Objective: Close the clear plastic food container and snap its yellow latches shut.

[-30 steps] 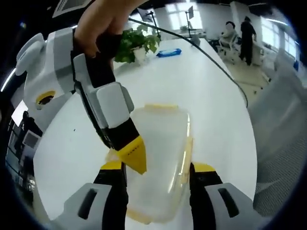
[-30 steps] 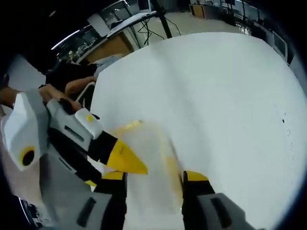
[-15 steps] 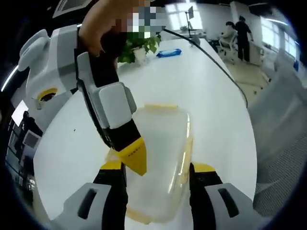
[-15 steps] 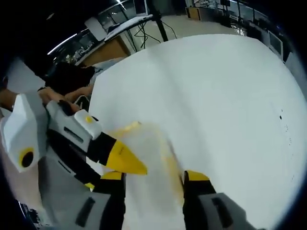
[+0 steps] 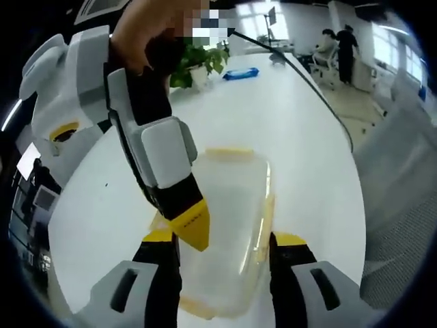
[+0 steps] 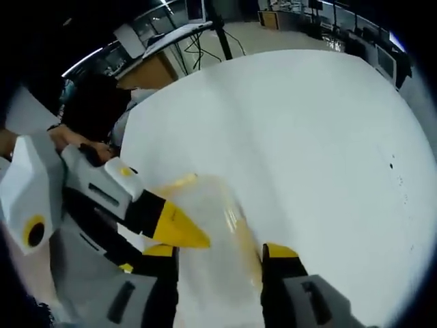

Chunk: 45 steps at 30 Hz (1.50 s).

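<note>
Both grippers (image 5: pixel 222 239) (image 6: pixel 218 249) spread, straddling the clear food container (image 5: pixel 229 225) — light, slick, flexy; press at the stiffer yellow latches (image 5: pixel 263 225).

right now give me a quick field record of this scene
surface: white table
container: clear plastic food container, lid on
latches: yellow latch along one side
left tool: open, jaws straddling the container
right tool: open, jaws straddling the container
background: potted plant, blue item, people standing far off
</note>
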Each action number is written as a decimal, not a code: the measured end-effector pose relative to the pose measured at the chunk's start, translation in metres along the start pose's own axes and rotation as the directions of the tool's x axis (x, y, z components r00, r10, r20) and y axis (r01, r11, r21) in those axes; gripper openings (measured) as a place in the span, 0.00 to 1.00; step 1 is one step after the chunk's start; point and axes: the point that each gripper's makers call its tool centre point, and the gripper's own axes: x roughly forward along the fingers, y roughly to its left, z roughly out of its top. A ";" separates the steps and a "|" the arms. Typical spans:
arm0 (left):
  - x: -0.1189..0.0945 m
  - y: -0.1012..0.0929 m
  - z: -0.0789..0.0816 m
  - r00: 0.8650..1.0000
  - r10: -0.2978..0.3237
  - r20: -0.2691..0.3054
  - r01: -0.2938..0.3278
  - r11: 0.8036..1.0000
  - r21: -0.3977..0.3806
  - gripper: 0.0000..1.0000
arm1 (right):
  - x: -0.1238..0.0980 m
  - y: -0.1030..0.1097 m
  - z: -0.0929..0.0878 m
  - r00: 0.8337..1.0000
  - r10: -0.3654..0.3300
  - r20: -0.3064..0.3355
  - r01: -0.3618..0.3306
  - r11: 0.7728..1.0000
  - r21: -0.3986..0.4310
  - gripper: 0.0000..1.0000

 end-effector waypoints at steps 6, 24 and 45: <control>0.000 0.001 0.000 1.000 0.000 -0.001 0.000 1.000 0.002 0.49 | -0.001 -0.001 0.000 1.000 -0.030 0.006 0.030 0.999 0.014 0.46; 0.000 0.000 0.001 1.000 0.004 -0.002 -0.004 1.000 0.013 0.49 | -0.007 0.001 0.006 0.950 -0.201 0.238 0.181 0.978 0.103 0.50; -0.029 0.024 -0.002 0.995 0.074 0.062 -0.065 0.989 -0.133 0.69 | -0.050 0.012 -0.027 0.902 -0.240 0.359 0.201 0.969 0.144 0.51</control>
